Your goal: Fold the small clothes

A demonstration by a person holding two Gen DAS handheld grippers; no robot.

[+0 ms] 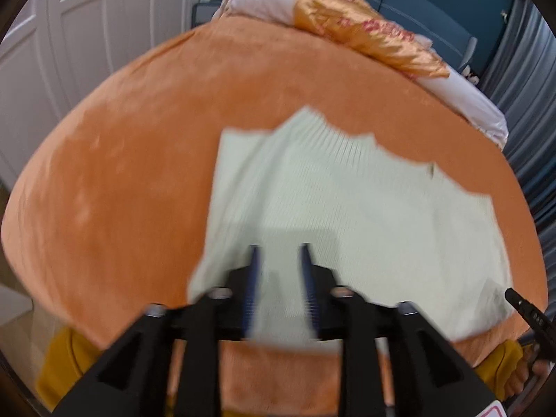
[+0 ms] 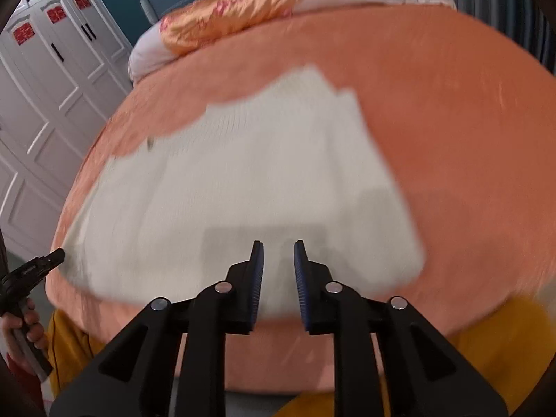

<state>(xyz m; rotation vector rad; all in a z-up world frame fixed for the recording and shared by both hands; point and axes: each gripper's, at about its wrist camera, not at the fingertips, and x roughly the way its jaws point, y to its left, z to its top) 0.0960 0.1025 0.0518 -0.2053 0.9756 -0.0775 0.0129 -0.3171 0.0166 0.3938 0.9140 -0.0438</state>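
A pale, ribbed small garment (image 1: 347, 191) lies spread flat on the orange bed cover (image 1: 121, 173), blurred in both views. My left gripper (image 1: 280, 248) hovers over the garment's near left part, its blue-padded fingers apart and nothing pinched between them. My right gripper (image 2: 277, 243) hangs over the near middle of the garment (image 2: 243, 173), also with a gap between its fingers and nothing held. The right gripper's tip (image 1: 521, 304) shows at the garment's right corner in the left wrist view. A hand holds the left gripper (image 2: 45, 260) at the garment's left edge.
White pillows (image 1: 264, 0) and a shiny orange patterned cloth (image 1: 368, 38) lie at the head of the bed. White wardrobe doors (image 2: 52, 69) stand to the left, grey curtains (image 1: 528, 104) to the right. The person's yellow clothing (image 2: 504, 347) shows below the bed's near edge.
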